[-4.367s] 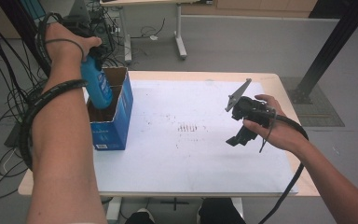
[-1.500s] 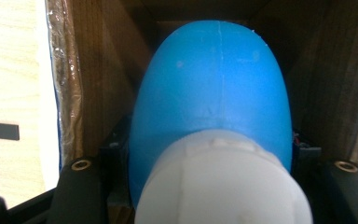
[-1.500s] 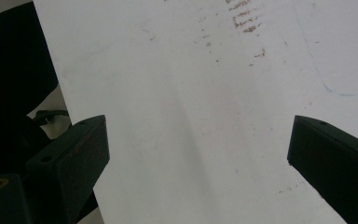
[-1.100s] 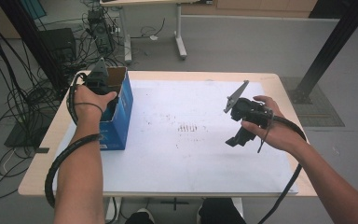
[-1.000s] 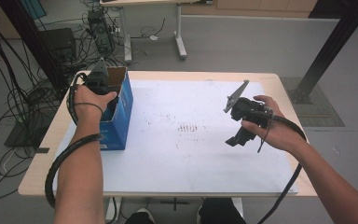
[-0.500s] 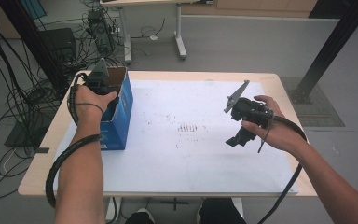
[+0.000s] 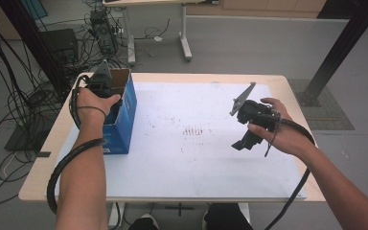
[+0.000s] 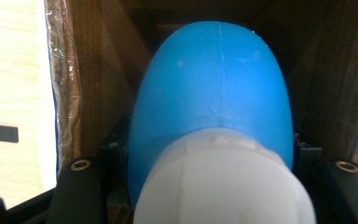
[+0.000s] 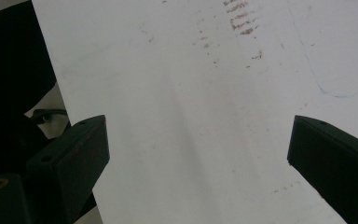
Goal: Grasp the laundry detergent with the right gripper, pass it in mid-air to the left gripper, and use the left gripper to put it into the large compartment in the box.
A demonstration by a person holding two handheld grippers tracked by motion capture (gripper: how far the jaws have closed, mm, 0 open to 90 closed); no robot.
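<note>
Step in hand: I judge that I am lowering the blue bottle into the blue carton at the bench's left edge.
Left tool: down in the carton's open top, its jaws clamped on the bottle; in the left gripper view the black jaws stand on either side of the blue body, with the white cap nearest the camera.
How to do it well: keep the bottle centred between the brown cardboard walls so that it does not scrape or catch; lower it straight until the base bears on something, and only then part the jaws. Letting go early could drop it askew.
What I cannot tell: the bottom of the carton is dark, so I cannot say whether the bottle touches it.
Right tool: held above the white sheet on the bench, well apart from the carton; its jaws stand wide apart with nothing between them.
Bottle relative to tool: inside the carton, gripped between the left jaws, pointing away and down from my hand.
</note>
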